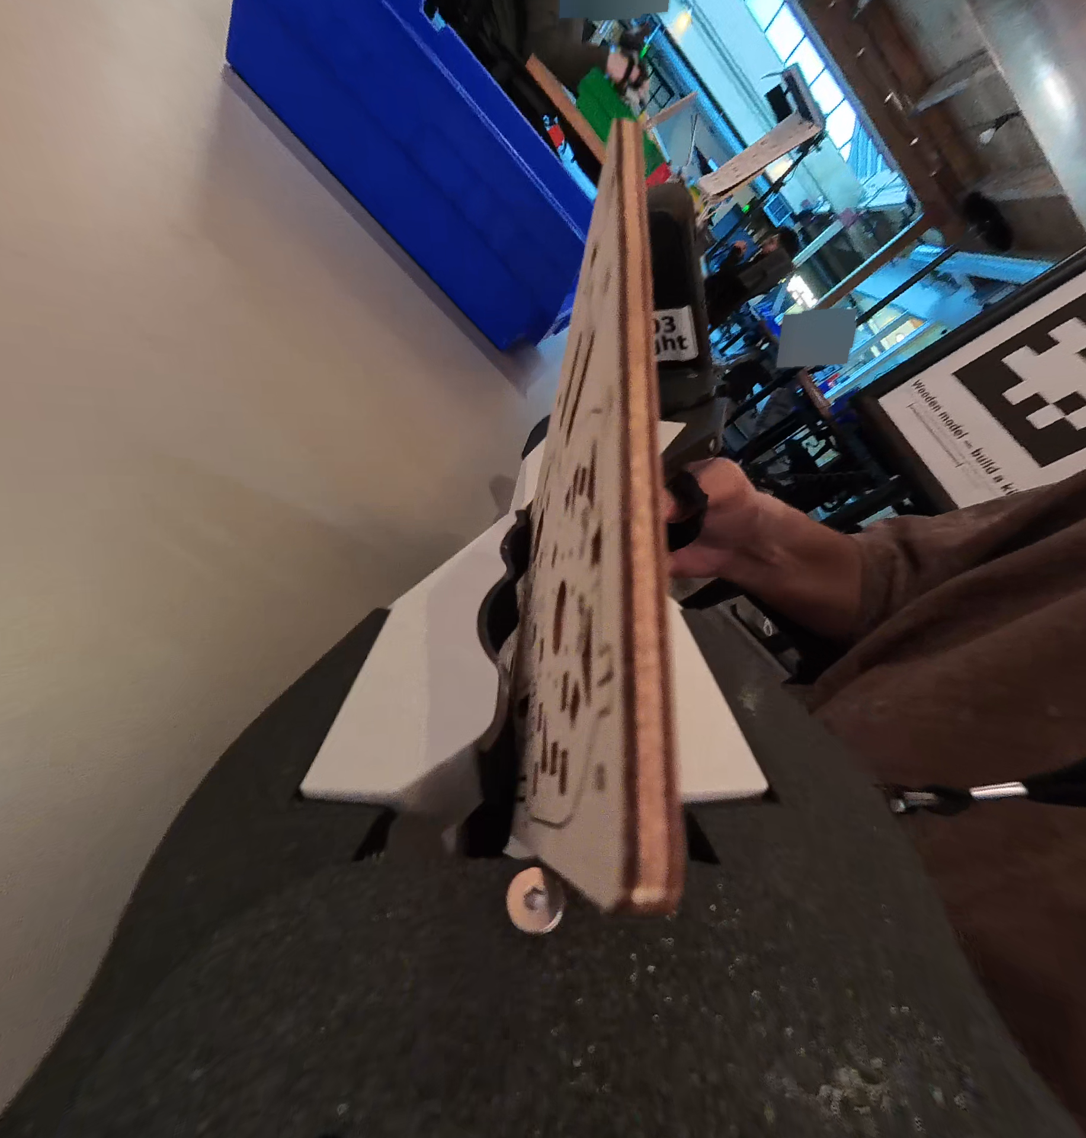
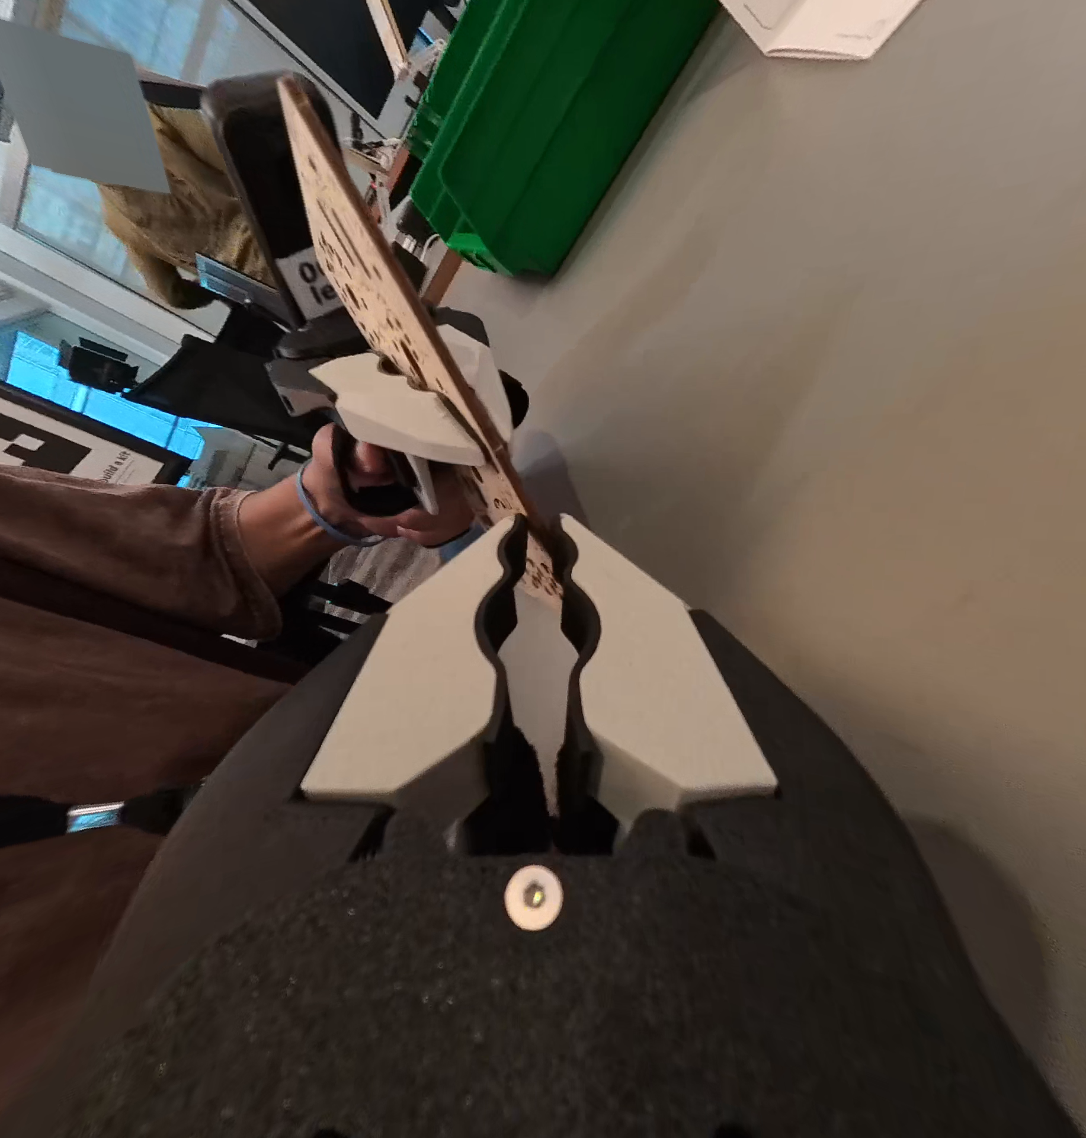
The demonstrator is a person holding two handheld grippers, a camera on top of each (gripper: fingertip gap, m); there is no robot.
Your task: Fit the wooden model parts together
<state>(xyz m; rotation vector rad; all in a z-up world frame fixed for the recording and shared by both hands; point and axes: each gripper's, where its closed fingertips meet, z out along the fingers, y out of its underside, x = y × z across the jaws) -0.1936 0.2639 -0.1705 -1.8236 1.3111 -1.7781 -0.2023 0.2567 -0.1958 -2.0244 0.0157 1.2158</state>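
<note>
**Sheet pinched at both ends**

L claw (image 1: pixel 580 708) clamped on wooden sheet (image 1: pixel 595 554), held edge-on above tabletop (image 1: pixel 158 431). R claw (image 2: pixel 543 576) nips sheet's near corner w/ its tips, prob. to steady it for popping parts. Blue bin (image 1: pixel 405 154) behind sheet.

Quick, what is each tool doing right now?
Left tool: closed on the wooden sheet.
Right tool: closed on the same sheet's end.
</note>
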